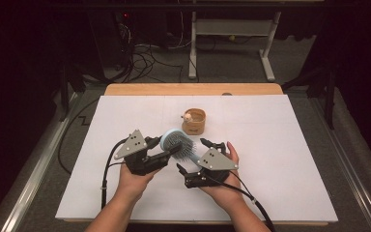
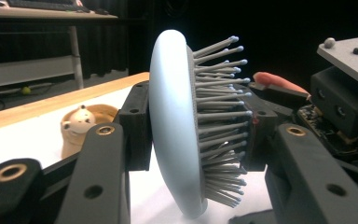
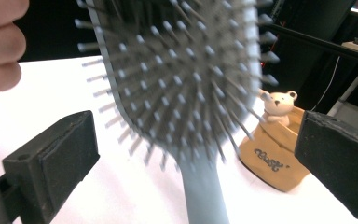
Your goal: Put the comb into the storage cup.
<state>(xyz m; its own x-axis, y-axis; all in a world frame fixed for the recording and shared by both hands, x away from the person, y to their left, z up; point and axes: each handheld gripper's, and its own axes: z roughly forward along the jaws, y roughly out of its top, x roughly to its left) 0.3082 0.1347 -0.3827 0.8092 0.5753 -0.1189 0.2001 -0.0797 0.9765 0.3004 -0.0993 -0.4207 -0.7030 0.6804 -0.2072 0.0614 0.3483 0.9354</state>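
A pale blue hairbrush [image 1: 176, 144] with grey bristles is held above the white table. My left gripper [image 1: 166, 147] is shut on its head; in the left gripper view the hairbrush [image 2: 172, 121] stands on edge, one jaw on its back and the other against the bristle tips. My right gripper [image 1: 193, 155] is open with its jaws on either side of the handle. In the right gripper view the hairbrush [image 3: 182, 70] faces the camera with bristles toward me, its handle running down between the two pads [image 3: 51, 158], touching neither.
A small tan cup with a toy bear [image 1: 193, 121] stands behind the brush near the table's middle; the same cup [image 3: 275, 149] shows at right in the right gripper view. White sheet [image 1: 280, 159] covers the table. Desk legs and cables lie beyond the far edge.
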